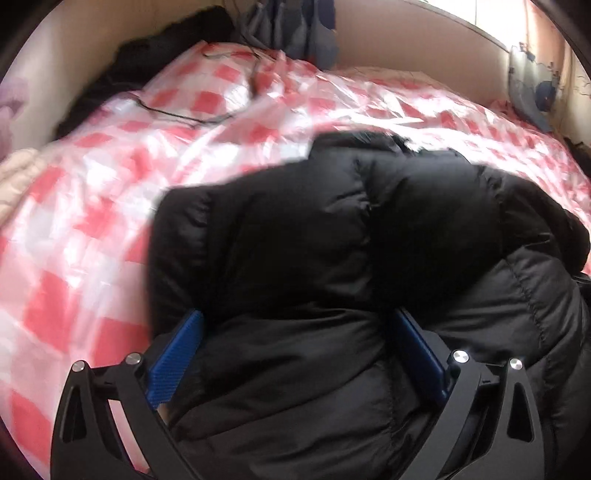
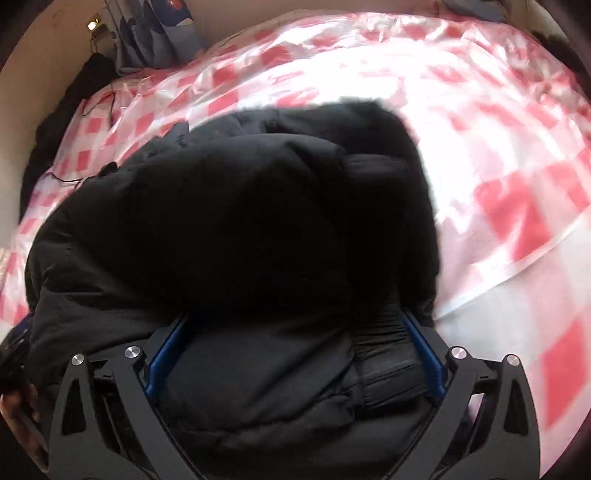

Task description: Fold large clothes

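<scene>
While the black puffer jacket (image 1: 332, 258) lies bunched on the bed, we hold a thick fold of it in each gripper. Our left gripper (image 1: 295, 332) has its two blue fingers (image 1: 184, 354) spread wide, with padded fabric filling the whole gap between them and pressing against both pads; it looks clamped on the jacket rather than standing free. Our right gripper (image 2: 295, 332) shows the same: blue fingers (image 2: 166, 350) set wide apart, a bulging section of jacket (image 2: 240, 221) wedged between them, with a ribbed cuff or hem against the right-hand finger.

From the left wrist we see the jacket rising in quilted rolls ahead of the fingers, over a glossy red-and-white checked cover (image 1: 110, 166) that spreads across the bed. A thin dark cable (image 1: 177, 116) trails over the cover near the far side. Against the wall hang bluish-grey clothes (image 1: 295, 33), and a dark heap (image 1: 155, 62) sits at the far left edge of the bed.

From the right wrist the checked cover (image 2: 480, 166) is bright and blurred to the right of the jacket.
</scene>
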`<state>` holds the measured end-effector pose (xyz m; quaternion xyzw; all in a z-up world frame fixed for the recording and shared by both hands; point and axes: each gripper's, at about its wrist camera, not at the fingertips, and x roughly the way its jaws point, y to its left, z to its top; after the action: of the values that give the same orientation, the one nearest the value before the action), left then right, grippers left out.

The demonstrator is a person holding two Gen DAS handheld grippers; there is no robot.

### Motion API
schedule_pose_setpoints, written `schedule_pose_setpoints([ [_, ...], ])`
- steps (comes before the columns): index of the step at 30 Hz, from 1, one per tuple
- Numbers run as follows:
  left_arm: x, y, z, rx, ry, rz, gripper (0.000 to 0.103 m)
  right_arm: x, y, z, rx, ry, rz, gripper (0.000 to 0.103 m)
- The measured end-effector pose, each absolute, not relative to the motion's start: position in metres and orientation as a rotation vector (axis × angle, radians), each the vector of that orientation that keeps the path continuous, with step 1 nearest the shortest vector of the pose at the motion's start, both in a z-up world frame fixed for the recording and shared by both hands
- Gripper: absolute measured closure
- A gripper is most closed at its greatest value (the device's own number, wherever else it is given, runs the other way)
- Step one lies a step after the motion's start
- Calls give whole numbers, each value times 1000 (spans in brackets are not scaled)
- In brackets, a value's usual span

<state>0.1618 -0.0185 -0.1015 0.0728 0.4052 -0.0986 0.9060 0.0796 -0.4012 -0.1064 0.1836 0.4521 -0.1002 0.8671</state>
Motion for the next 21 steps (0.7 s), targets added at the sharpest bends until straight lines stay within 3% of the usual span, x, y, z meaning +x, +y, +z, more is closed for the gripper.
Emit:
schedule_pose_setpoints([
  [6, 146, -24, -37, 90, 620, -251, 7, 59, -362, -24, 192, 617, -196, 7],
  [9, 166, -37, -36, 96, 663, -305, 7, 99, -347, -32, 99, 708, -128, 7],
  [12, 203, -46, -74, 123, 805, -266, 7, 131, -363, -82, 162, 886, -140, 7],
  [14, 217, -42, -107, 72, 895, -285, 6, 131, -375, -102, 259, 897, -108, 7],
  [17, 208, -36, -103, 67, 918, -270, 6, 119, -384, -87, 298, 927, -76, 7],
  [21, 159, 2, -63, -86, 949, -406, 6, 50, -407, -53, 558, 858, 95, 7],
])
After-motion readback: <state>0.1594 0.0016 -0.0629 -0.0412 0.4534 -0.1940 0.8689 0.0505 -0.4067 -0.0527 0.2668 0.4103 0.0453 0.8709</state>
